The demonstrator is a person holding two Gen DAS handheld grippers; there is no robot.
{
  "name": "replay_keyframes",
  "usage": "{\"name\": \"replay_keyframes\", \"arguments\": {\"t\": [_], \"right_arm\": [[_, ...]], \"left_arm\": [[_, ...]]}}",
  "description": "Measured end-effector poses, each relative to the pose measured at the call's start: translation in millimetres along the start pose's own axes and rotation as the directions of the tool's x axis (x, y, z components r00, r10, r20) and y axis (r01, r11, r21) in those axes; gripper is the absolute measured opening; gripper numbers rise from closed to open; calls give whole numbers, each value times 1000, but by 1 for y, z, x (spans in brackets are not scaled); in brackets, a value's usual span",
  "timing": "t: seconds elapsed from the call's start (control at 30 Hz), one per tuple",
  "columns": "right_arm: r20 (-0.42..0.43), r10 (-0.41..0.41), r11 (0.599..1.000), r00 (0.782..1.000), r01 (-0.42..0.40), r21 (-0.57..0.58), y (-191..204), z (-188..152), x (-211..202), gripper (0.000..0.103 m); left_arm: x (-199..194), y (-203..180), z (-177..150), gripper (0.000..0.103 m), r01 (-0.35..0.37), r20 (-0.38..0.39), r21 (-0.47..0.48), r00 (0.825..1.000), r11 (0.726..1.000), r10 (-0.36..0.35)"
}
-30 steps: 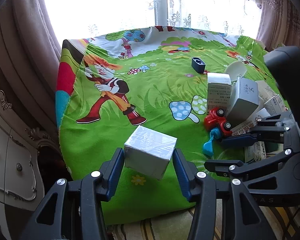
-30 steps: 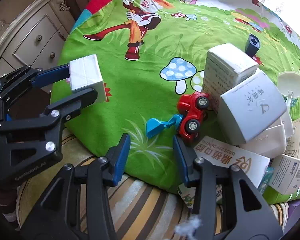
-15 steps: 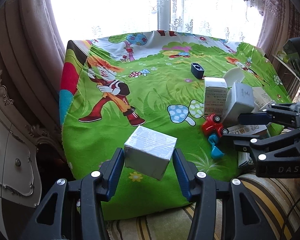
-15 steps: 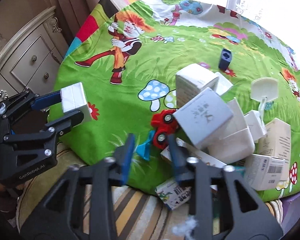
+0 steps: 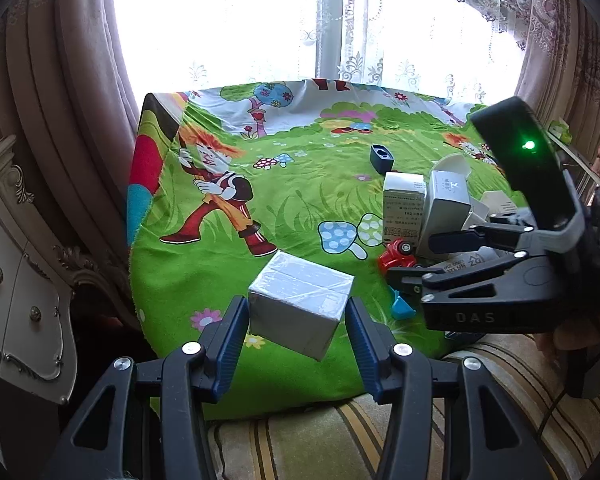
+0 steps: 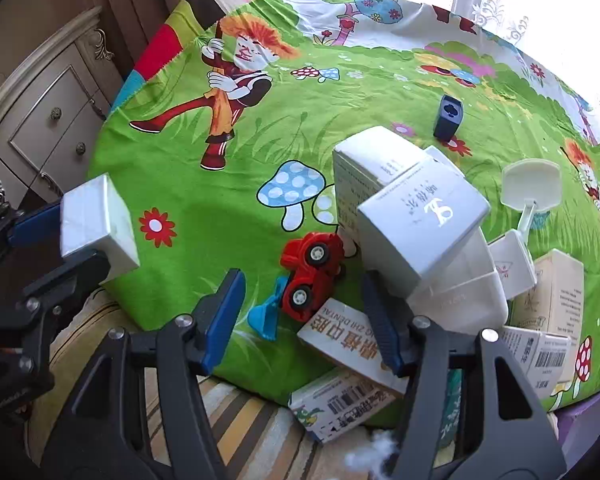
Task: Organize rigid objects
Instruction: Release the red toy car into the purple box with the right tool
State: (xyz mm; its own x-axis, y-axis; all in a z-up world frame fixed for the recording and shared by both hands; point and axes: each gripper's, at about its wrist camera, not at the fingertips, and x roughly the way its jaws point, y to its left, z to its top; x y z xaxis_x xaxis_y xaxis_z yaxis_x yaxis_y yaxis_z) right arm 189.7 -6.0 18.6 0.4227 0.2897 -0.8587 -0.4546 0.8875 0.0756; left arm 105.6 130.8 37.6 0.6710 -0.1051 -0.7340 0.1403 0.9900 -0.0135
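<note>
My left gripper [image 5: 296, 320] is shut on a white plastic-wrapped box [image 5: 300, 306] and holds it above the near left edge of the table; it also shows in the right wrist view [image 6: 96, 226]. My right gripper [image 6: 300, 312] is open and empty, just above a red toy digger [image 6: 310, 270] with a blue scoop [image 6: 264, 318]. The digger lies against a heap of white cartons [image 6: 416, 220] at the table's near right. In the left wrist view the right gripper [image 5: 412, 256] hangs over the digger [image 5: 396, 256].
The table has a green cartoon cloth [image 5: 300, 200]. A small dark blue block [image 6: 448, 116] stands behind the heap, a white scoop [image 6: 530, 188] to its right. More cartons [image 6: 548, 296] overhang the near right edge. A cream dresser [image 5: 16, 292] stands on the left, a window behind.
My right gripper has opened wider and dropped closer over the red digger. Both grippers have pulled back a little from the table. The left one still holds the box.
</note>
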Motion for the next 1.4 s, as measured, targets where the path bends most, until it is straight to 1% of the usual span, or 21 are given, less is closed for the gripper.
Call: {"name": "replay_keyframes", "arguments": {"t": [0.1, 0.17, 0.2, 0.27, 0.37, 0.47, 0.6, 0.73, 0.93, 1.03, 1.13, 1.2, 1.27, 1.4], "right_arm": [[-50, -4, 1000, 999, 3, -15, 0, 3, 18, 62], [-90, 23, 1000, 996, -23, -9, -2, 3, 28, 43], [-93, 38, 999, 995, -38, 1, -4, 3, 29, 39], [-77, 59, 998, 995, -58, 12, -8, 2, 25, 38], [-29, 92, 996, 995, -91, 22, -12, 2, 9, 38], [15, 139, 990, 990, -139, 38, -16, -1, -10, 38], [74, 201, 976, 977, -206, 64, -27, -9, -38, 38], [127, 243, 964, 962, -254, 77, -32, -15, -63, 38], [194, 272, 949, 942, -296, 105, -58, -37, -101, 38], [220, 278, 941, 935, -311, 130, -77, -52, -119, 38], [247, 298, 923, 922, -344, 173, -102, -72, -136, 38], [258, 298, 910, 919, -356, 215, -124, -88, -145, 38], [272, 288, 895, 918, -359, 265, -147, -106, -153, 38], [292, 233, 873, 928, -332, 358, -193, -145, -171, 38]], "left_arm": [[-9, -4, 1, 51, 5, 17, -9, 1000, 1000, -5], [-16, -9, 1, 51, 11, 27, -7, 1000, 1000, -11], [-19, -12, 1, 51, 12, 32, -5, 999, 1000, -12], [-25, -18, 1, 51, 16, 41, -2, 999, 1000, -16], [-32, -24, 2, 51, 18, 52, 1, 998, 1000, -18], [-39, -30, 3, 51, 20, 62, -4, 998, 1000, -20], [-49, -37, 4, 51, 22, 74, -10, 997, 1000, -21], [-57, -44, 5, 51, 28, 82, -20, 996, 999, -26], [-65, -68, 8, 51, 51, 87, 5, 995, 999, -52], [-66, -84, 9, 51, 76, 83, 24, 993, 997, -78], [-67, -102, 10, 51, 110, 80, 38, 990, 993, -112], [-68, -116, 11, 51, 127, 78, 56, 988, 990, -131], [-68, -129, 11, 51, 146, 74, 72, 986, 987, -151], [-67, -154, 12, 51, 184, 61, 103, 980, 978, -190]]}}
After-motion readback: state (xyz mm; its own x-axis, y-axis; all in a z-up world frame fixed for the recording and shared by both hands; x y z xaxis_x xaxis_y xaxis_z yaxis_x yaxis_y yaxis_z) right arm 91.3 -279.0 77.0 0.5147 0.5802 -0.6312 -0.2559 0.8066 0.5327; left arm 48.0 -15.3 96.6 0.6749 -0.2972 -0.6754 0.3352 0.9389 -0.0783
